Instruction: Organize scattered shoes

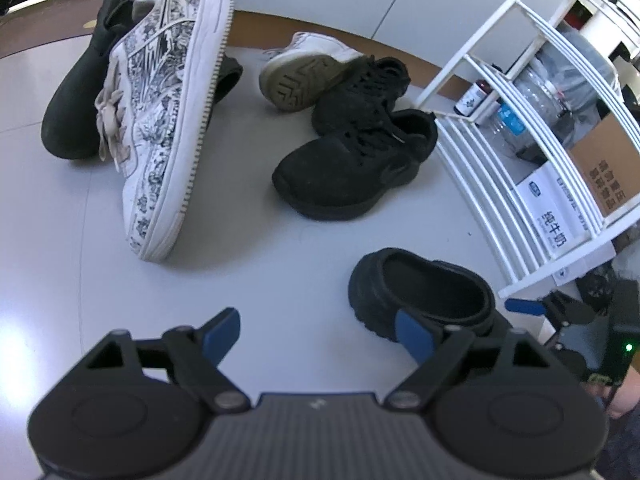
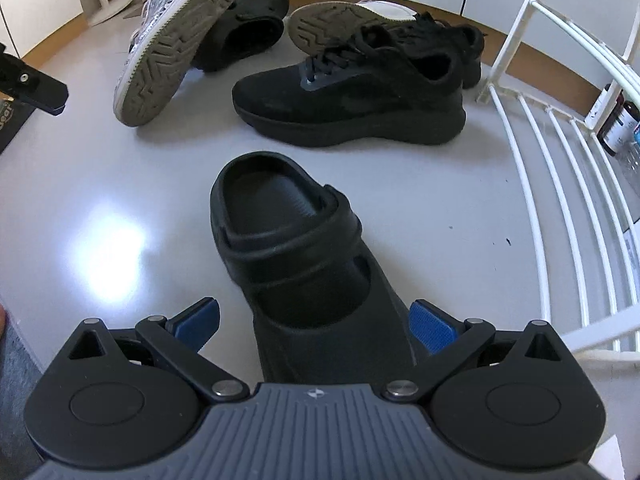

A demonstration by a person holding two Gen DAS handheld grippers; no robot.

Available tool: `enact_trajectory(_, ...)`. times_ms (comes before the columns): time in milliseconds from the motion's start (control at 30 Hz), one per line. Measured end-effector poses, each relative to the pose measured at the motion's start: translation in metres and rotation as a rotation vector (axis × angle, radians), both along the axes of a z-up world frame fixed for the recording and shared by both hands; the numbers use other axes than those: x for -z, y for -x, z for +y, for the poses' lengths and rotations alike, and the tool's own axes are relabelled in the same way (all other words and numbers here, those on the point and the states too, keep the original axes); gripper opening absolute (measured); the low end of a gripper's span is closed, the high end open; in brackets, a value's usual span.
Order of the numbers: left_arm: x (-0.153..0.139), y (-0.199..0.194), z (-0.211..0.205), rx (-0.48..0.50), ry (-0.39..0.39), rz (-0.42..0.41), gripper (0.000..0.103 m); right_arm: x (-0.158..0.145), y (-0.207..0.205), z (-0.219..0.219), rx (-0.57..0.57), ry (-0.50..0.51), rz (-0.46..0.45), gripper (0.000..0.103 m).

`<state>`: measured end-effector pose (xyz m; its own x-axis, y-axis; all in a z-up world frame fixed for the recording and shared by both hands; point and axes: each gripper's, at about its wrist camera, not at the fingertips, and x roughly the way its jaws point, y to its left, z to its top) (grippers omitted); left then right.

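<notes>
Shoes lie loose on the grey floor [image 1: 60,240], unpaired. Right gripper [image 2: 316,324]: fingers spread wide either side of a black clog [image 2: 288,240], not clamped, apparently lined up to take it. Left gripper [image 1: 320,332]: fingers apart, holding nothing, over bare floor.

The printed white sneaker [image 1: 160,120] leans on a second black clog [image 1: 80,92]; two black trainers [image 1: 356,168] overlap a plain white sneaker [image 1: 304,68] beside the white rack [image 1: 500,184].

The right wrist view alone shows the printed sneaker's sole; the left alone shows its upper.

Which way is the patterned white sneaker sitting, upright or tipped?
Tipped on its side. The patterned white sneaker leans against a black clog, its tread facing the right wrist camera instead of the floor.
</notes>
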<state>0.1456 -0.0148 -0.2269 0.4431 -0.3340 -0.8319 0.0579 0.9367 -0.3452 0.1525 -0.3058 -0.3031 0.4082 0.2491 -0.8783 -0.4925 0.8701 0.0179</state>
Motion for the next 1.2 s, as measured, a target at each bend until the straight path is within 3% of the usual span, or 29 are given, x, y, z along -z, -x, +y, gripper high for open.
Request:
enact_trajectory(367, 0.006, 0.000, -0.007, 0.011, -0.004, 0.014, 0.087, 0.023, -0.020, -0.017, 0.018, -0.057, 0.049, 0.103)
enact_trajectory(667, 0.009, 0.001, -0.012, 0.014, -0.007, 0.028, 0.087, 0.028, -0.016, -0.029, 0.124, -0.073, 0.059, 0.102)
enact_trajectory(1200, 0.011, 0.001, -0.010, 0.003, -0.020, 0.039, 0.087, 0.031, 0.004, -0.072, 0.453, -0.027, 0.093, 0.101)
